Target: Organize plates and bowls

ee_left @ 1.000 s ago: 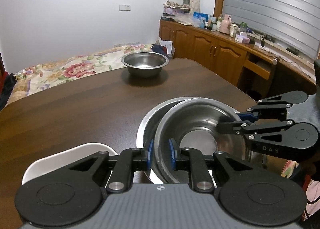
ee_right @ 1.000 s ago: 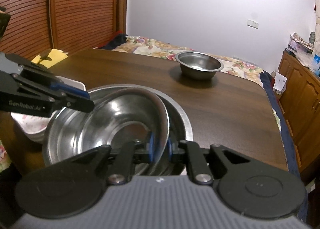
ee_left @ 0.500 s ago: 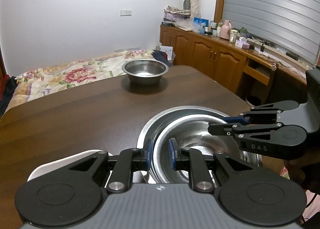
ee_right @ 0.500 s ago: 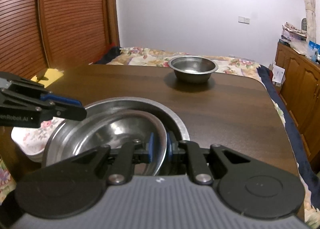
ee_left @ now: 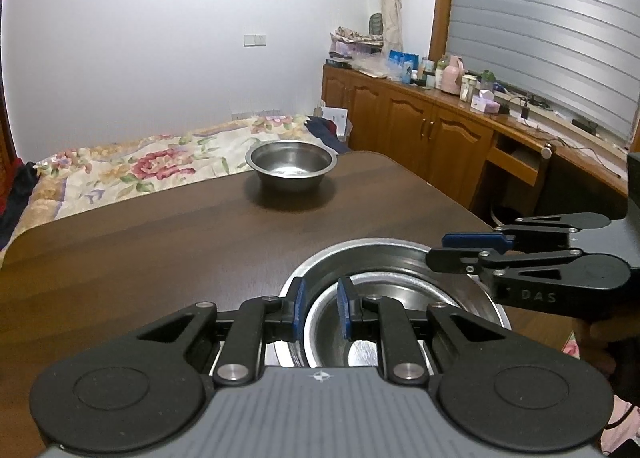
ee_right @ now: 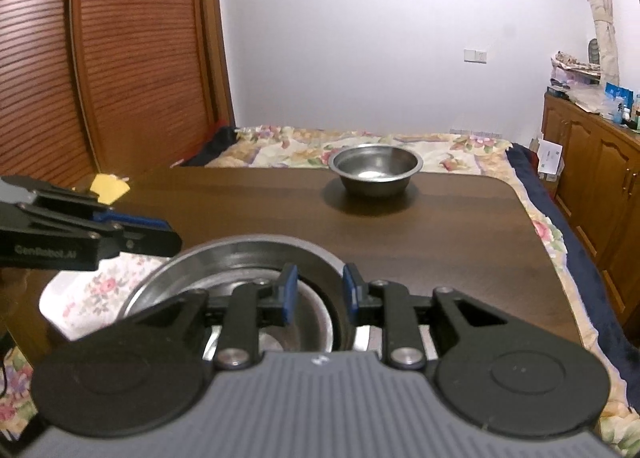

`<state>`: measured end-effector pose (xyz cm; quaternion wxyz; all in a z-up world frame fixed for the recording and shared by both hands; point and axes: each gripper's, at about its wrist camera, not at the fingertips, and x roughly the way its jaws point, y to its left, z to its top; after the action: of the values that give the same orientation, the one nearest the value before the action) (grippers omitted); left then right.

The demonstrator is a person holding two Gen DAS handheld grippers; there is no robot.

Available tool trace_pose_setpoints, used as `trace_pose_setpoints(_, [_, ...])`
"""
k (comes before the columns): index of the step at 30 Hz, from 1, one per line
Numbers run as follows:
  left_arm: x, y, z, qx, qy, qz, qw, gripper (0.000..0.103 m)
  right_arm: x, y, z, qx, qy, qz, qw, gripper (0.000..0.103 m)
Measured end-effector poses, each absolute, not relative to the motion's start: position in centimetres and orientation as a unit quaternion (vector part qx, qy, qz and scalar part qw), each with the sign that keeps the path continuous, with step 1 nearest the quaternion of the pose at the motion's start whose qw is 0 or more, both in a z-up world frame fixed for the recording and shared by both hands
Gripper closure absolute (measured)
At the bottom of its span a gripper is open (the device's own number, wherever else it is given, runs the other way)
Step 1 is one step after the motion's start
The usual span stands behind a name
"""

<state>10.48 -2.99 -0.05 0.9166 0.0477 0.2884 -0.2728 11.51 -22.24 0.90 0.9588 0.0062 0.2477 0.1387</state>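
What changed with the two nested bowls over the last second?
The inner steel bowl, tilted before, has settled flat inside the larger steel basin. The left hand-held gripper and right hand-held gripper opened, releasing its rim. The far steel bowl stayed put.

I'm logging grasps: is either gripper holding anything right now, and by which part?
The right gripper is open and holds nothing. The left gripper straddles the rim of the inner steel bowl; whether it grips cannot be told.

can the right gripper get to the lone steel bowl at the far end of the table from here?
Probably yes. The right gripper has its jaws open, and only bare table lies between it and the far bowl. It needs a long forward reach.
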Motion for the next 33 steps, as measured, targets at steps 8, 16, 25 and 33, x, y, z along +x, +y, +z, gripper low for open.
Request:
trace_pose_setpoints(8, [10.7,-2.9,1.0,0.047,0.276,-0.265,0.923,0.082,11.1,-23.0,2.3,0.013,0.22,0.128,0.967,0.071])
trace_pose_setpoints(16, [11.4,-3.0,1.3,0.06,0.263,-0.25,0.93,0.076,11.5,-24.2,2.7,0.012,0.212,0.115,0.97,0.063])
trace_pose_setpoints(25, [12.2,-2.8,2.1,0.056,0.253,-0.245,0.934,0.042,12.5,-25.5,3.2,0.014,0.204,0.089,0.975,0.052])
trace_pose_setpoints(33, [14.5,-3.4,3.2,0.058,0.237,-0.243,0.939,0.02,15.3,-26.8,3.2,0.013,0.19,0.07,0.979,0.013])
